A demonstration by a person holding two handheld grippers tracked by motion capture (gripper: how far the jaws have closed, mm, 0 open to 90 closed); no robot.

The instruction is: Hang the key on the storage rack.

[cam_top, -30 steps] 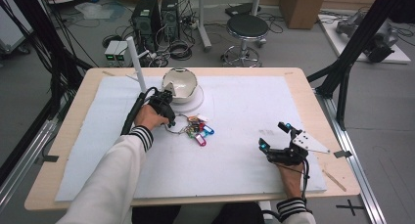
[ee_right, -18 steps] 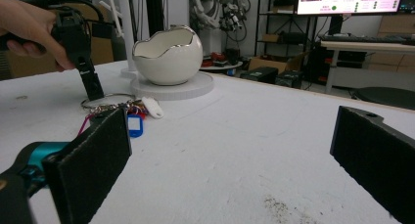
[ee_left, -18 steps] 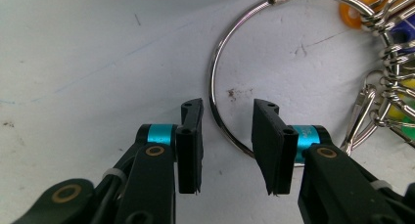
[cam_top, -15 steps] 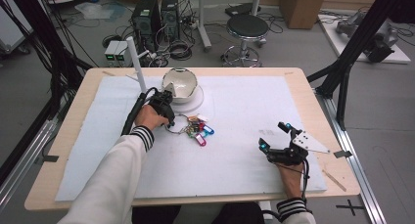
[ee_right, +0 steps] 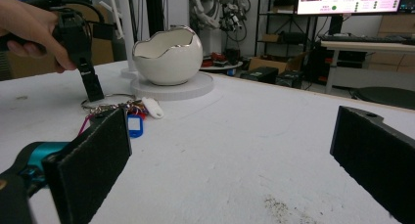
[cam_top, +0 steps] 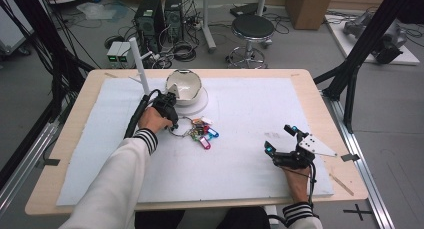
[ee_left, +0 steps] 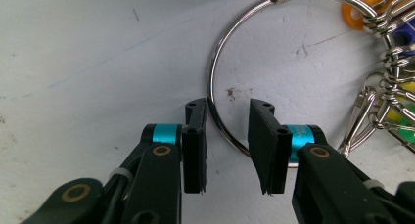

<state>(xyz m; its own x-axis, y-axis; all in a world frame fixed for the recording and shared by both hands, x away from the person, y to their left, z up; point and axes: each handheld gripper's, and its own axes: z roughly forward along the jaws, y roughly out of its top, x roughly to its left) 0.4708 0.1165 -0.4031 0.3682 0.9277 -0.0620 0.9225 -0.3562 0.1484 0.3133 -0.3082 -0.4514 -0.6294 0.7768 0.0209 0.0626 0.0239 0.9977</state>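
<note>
A large metal key ring lies flat on the white table cover, carrying a bunch of keys and coloured tags. My left gripper is open and stands tip-down over it, with the ring's wire running between its jaws. In the high view this left gripper sits just in front of a white egg-shaped bowl. My right gripper rests open near the front right, with nothing between its pads. The right gripper view looks across the table to the bowl and the key bunch.
The bowl stands on a round white plate. A white upright post rises behind the left hand. The white sheet covers most of the wooden table. A stool and computer cases stand on the floor beyond.
</note>
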